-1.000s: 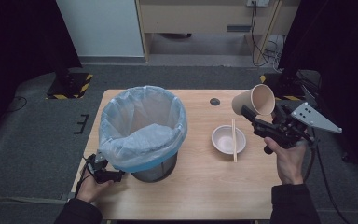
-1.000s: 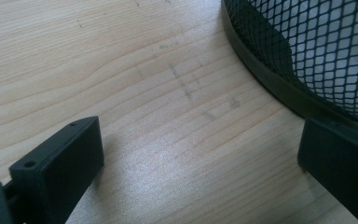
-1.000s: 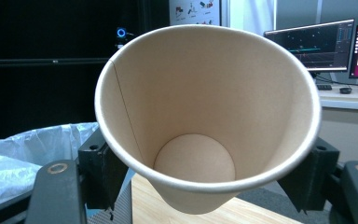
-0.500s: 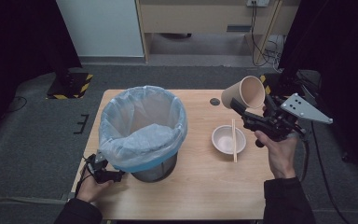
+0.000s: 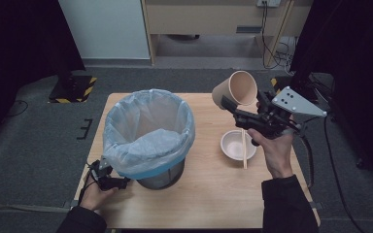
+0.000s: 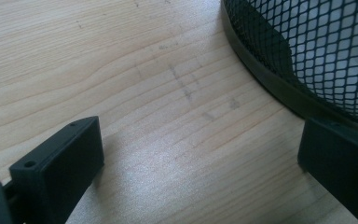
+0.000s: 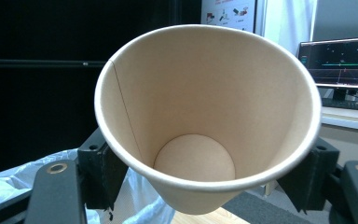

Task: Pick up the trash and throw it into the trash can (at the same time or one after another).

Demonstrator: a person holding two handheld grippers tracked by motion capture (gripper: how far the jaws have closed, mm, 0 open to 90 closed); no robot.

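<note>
I have the paper cup (image 5: 235, 90) clamped across its body in my right gripper (image 5: 229, 105), the jaws spread wide to either side of it and pressing on its wall. It hangs in the air on its side, mouth turned toward me, between the bin (image 5: 148, 138) and the white bowl (image 5: 237, 144) — above the table (image 5: 213, 194), touching nothing else. The right gripper view looks straight down into the cup (image 7: 205, 126) and it appears empty, with the bin's plastic liner (image 7: 9, 186) showing past the rim at lower left.

My left gripper (image 5: 108, 180) rests on the table at the foot of the bin. Its jaws stand wide apart with only bare wood between them in the left gripper view; one jaw sits just beside the bin's black mesh wall (image 6: 326, 51), gripping nothing.

I judge this as the carry step: cup picked up, on its way to the bin. Next I need to bring it leftward over the liner's open mouth, well inside the rim, and only then open the jaws — chopsticks (image 5: 244, 148) and bowl remain on the table.
</note>
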